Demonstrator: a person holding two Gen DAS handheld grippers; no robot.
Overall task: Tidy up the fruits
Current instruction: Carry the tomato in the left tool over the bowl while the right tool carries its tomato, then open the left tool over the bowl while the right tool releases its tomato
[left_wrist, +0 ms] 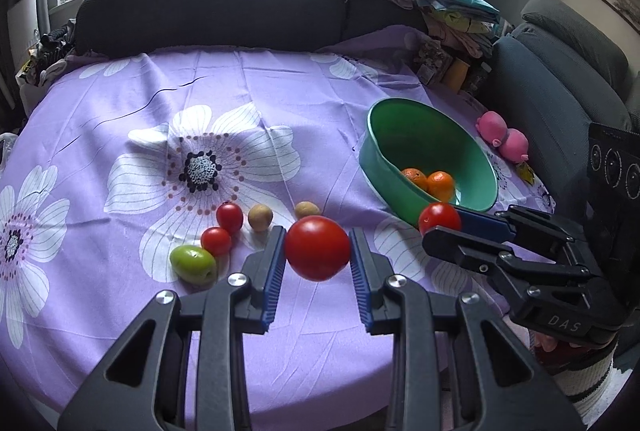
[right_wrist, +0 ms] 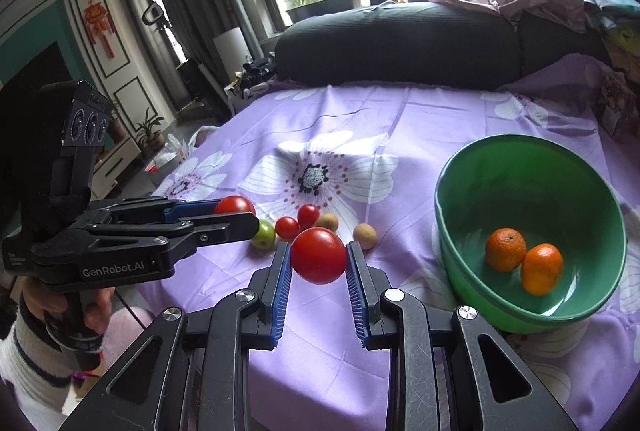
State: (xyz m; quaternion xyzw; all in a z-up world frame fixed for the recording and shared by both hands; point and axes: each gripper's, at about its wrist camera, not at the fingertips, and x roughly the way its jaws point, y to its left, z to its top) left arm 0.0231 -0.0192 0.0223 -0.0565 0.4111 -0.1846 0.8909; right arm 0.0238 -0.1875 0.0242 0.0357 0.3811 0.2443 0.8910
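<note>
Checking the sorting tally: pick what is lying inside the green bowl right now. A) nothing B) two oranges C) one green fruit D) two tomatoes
B: two oranges lie side by side in the green bowl, while the tomatoes are outside it, on the cloth or in the claws.

The left hand-held gripper and the right hand-held gripper each clamp a tomato (both lifted), fingers pointing far.

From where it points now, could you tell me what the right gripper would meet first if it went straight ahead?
Probably the brown fruit on the purple cloth, though depth is unclear. The right gripper holds a tomato in its jaws, and two small tomatoes lie close beside that line.
</note>
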